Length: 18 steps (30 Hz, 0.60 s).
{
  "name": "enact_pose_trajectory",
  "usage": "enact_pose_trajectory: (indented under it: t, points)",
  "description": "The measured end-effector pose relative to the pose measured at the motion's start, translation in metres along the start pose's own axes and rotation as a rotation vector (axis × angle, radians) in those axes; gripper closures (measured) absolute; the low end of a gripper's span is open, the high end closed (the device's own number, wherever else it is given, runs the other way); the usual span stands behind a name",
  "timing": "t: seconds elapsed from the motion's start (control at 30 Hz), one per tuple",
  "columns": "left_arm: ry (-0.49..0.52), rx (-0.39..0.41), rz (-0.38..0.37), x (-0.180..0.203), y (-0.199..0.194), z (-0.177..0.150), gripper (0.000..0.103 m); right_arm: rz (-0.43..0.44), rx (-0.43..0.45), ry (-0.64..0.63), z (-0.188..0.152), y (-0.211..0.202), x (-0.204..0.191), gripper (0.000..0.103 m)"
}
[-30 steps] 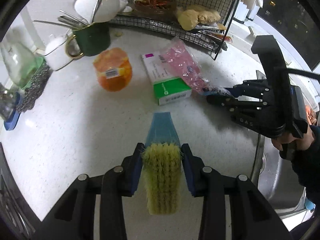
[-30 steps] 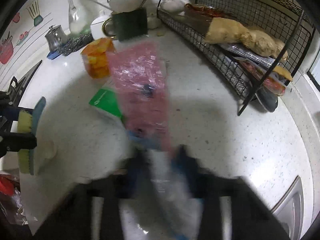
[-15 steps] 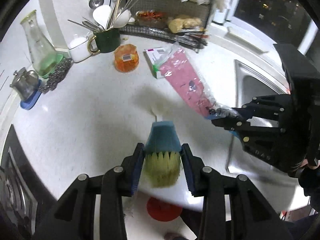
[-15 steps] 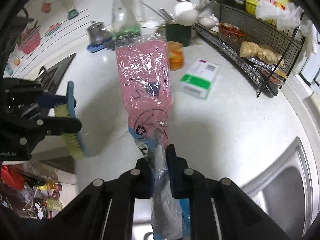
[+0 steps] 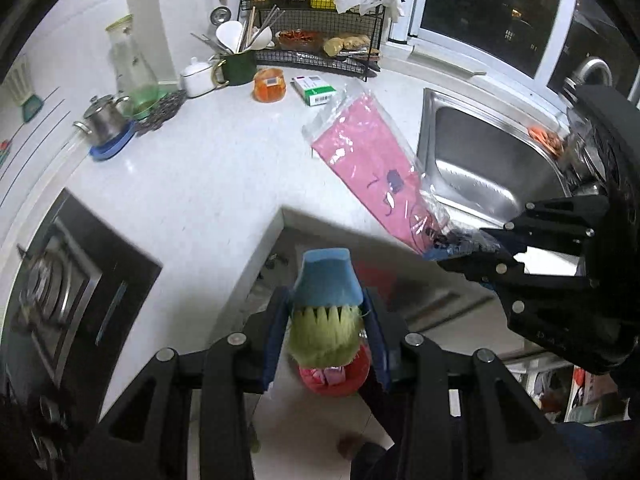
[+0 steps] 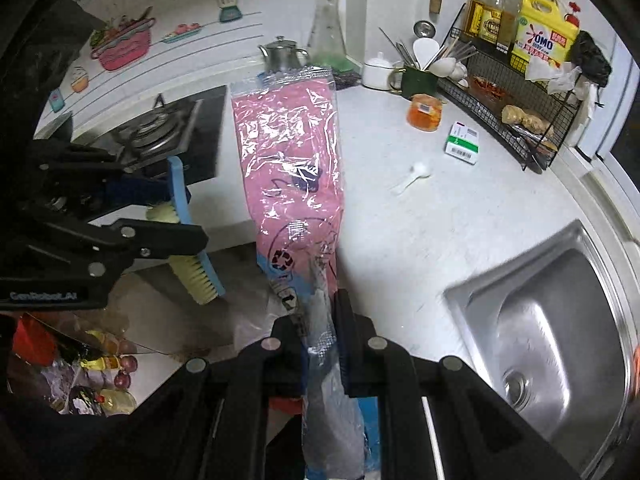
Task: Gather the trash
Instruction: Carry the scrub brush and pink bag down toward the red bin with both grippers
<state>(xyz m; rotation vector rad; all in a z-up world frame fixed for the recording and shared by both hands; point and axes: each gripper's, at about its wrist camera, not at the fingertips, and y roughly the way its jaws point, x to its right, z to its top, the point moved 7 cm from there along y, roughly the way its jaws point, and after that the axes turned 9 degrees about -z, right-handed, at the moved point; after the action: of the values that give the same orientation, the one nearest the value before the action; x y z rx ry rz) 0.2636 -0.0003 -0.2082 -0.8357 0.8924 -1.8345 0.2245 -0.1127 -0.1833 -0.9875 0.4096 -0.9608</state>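
Both grippers have swung off the counter (image 5: 192, 184) toward the floor bin (image 5: 334, 380). Left gripper (image 5: 326, 336) clamps a stiff, light brush (image 5: 325, 300) by its sides; right gripper (image 6: 322, 344), nearly closed, pinches a limp, slippery pink bag (image 6: 290, 152) at its bottom end, hanging over the counter's edge.

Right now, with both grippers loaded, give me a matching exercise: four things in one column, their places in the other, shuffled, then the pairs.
Things:
1. brush
2. pink bag
3. green and white box
4. small white spoon

Places:
A. lying alone on the bare counter
B. between the left gripper's fingers
C. on the counter near the wire rack
D. pinched at its end by the right gripper

Pairs: 1-B, 2-D, 3-C, 4-A
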Motion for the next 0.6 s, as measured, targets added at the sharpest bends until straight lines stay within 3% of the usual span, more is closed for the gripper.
enact_pose_trajectory:
  t: [0.33, 0.6]
  points:
    - [-0.05, -0.029, -0.009, 0.004, -0.024, -0.055, 0.068, 0.029, -0.047, 0.042, -0.027, -0.022, -0.043, 0.092]
    - [-0.1, -0.094, -0.028, -0.011, 0.015, -0.096, 0.068, 0.051, -0.141, 0.089, -0.053, 0.004, -0.062, 0.092]
